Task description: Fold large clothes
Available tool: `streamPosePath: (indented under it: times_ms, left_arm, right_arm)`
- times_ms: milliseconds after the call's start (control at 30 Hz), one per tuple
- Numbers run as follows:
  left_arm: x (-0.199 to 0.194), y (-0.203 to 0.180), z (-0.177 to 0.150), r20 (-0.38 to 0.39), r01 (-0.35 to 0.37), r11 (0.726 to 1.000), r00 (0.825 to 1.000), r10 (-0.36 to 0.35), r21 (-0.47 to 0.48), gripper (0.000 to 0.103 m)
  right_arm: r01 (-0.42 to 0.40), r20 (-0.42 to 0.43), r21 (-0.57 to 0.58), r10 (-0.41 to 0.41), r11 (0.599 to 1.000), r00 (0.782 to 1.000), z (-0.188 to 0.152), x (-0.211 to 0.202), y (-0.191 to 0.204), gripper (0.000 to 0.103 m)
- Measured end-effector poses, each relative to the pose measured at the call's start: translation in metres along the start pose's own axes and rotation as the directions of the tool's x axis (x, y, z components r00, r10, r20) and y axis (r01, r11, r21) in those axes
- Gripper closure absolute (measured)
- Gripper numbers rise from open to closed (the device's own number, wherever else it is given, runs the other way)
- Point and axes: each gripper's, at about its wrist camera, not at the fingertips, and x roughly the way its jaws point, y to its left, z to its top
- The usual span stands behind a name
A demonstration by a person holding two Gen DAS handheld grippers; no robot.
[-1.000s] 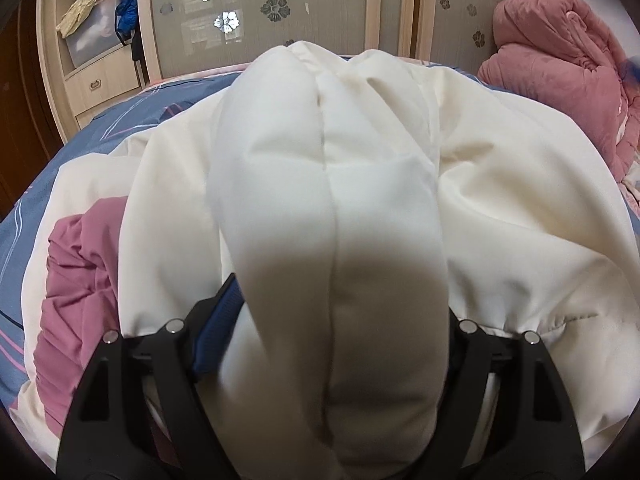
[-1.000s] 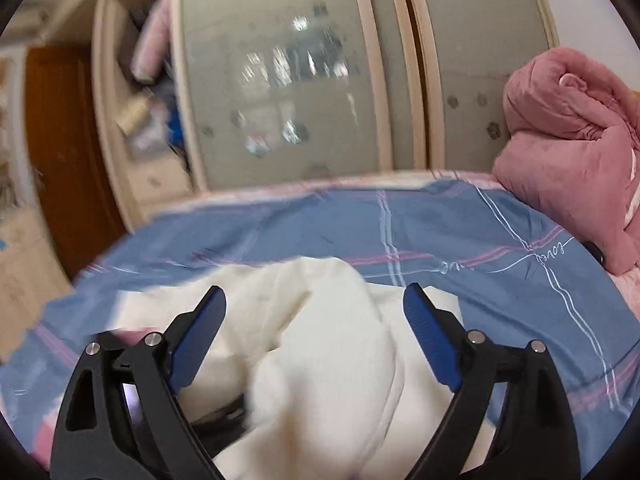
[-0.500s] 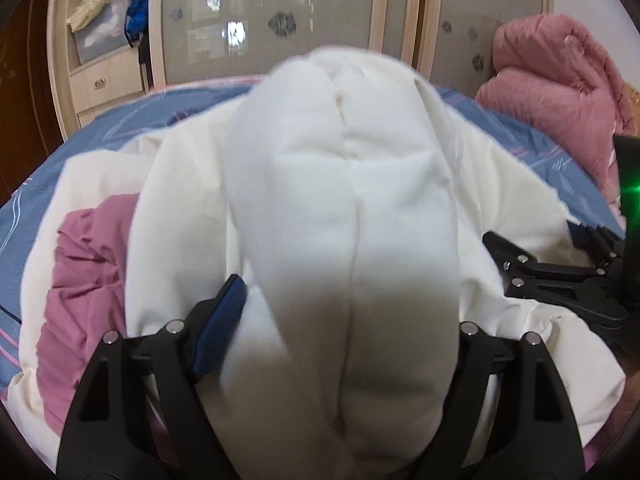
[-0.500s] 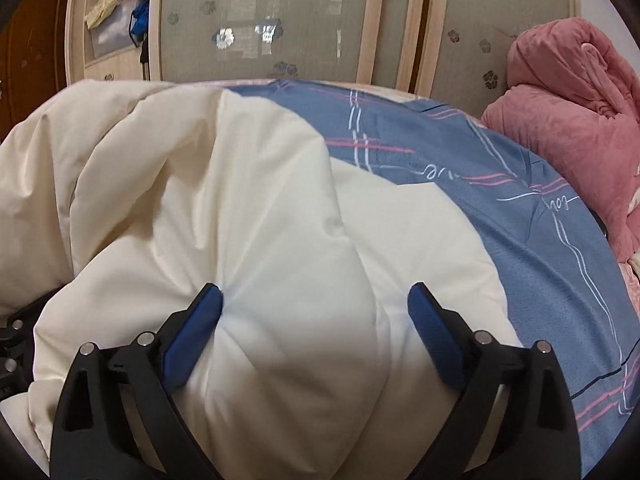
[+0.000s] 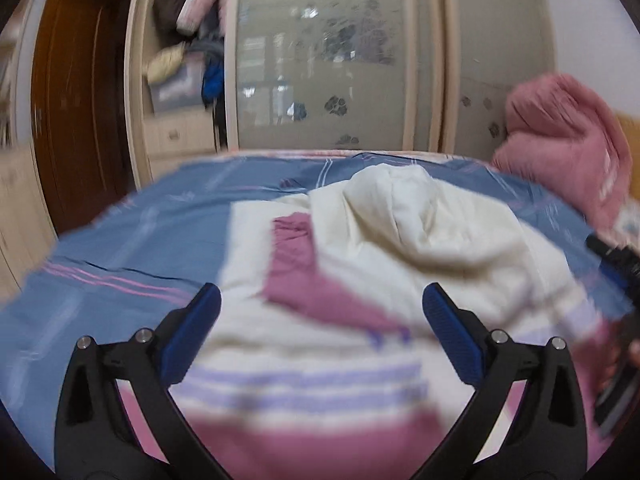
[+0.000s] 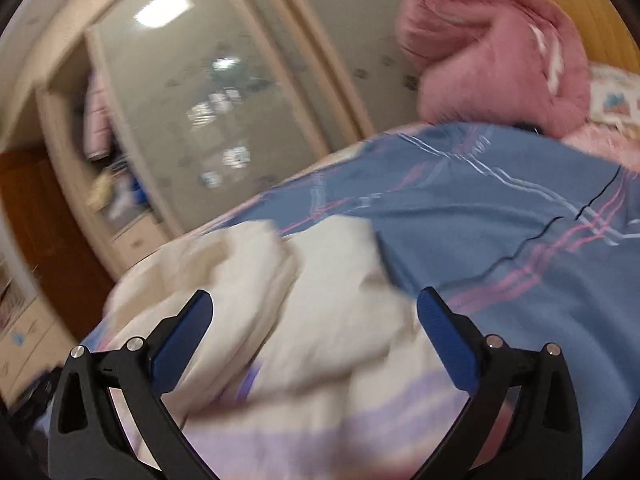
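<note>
The left hand-held gripper (image 5: pixel 320 316) is spreading its jaws wide and grips nothing, its blue pads clear of the cream garment (image 5: pixel 420 240) below. The right hand-held gripper (image 6: pixel 314 320) is likewise opening, empty, above the same cloth. The garment lies crumpled on the bed (image 5: pixel 140 240), purple lining showing, a pink quilt (image 5: pixel 560 140) at the far right.

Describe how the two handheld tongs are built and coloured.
Both look alike. The left tongs and the right tongs each have two glossy black plastic arms with triangular cut-outs, silver round rivets at the joints, and flat blue textured fingertip pads on the inner faces. No cables, markings or sleeves are visible in either wrist view.
</note>
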Motion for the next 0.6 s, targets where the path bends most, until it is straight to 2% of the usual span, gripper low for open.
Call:
streamPosePath:
  times_ms: [100, 133, 200, 267, 300, 367, 467, 600]
  left_arm:
    - [-0.052, 0.007, -0.02, 0.015, -0.016, 0.999, 1.0, 0.015, 0.042, 0.002]
    - [-0.064, 0.01, -0.025, 0.009, -0.014, 0.999, 1.0, 0.014, 0.029, 0.002]
    - [-0.09, 0.018, -0.036, -0.018, 0.022, 0.999, 1.0, -0.023, -0.037, 0.002]
    - [-0.105, 0.021, -0.043, -0.064, 0.027, 0.996, 0.997, -0.032, -0.081, 0.002]
    - [-0.115, 0.022, -0.048, -0.085, 0.028, 0.995, 0.996, -0.036, -0.097, 0.002]
    - [-0.131, 0.02, -0.057, -0.073, 0.02, 0.997, 0.997, -0.026, -0.08, 0.002]
    - [-0.157, 0.009, -0.067, -0.044, -0.002, 1.0, 0.999, 0.003, 0.01, 0.002]
    - [-0.181, -0.003, -0.077, -0.06, 0.058, 0.998, 0.997, -0.056, 0.036, 0.002]
  right_arm:
    - [-0.063, -0.009, -0.104, 0.063, 0.993, 0.998, -0.01, -0.057, 0.035, 0.001]
    - [-0.075, 0.017, -0.156, 0.079, 0.985, 0.997, -0.016, -0.08, 0.045, 0.001]
    - [-0.046, 0.091, -0.276, 0.074, 0.96, 0.993, -0.032, -0.125, 0.061, 0.001]
    - [-0.036, 0.132, -0.338, 0.085, 0.94, 0.988, -0.045, -0.155, 0.07, 0.001]
    - [-0.032, 0.142, -0.349, 0.087, 0.937, 0.986, -0.049, -0.166, 0.073, 0.001]
    - [-0.027, 0.158, -0.367, 0.092, 0.93, 0.983, -0.062, -0.192, 0.075, 0.001]
    - [-0.026, 0.152, -0.388, 0.092, 0.921, 0.984, -0.076, -0.221, 0.079, 0.001]
    - [-0.011, 0.159, -0.444, 0.091, 0.896, 0.983, -0.087, -0.246, 0.086, 0.001]
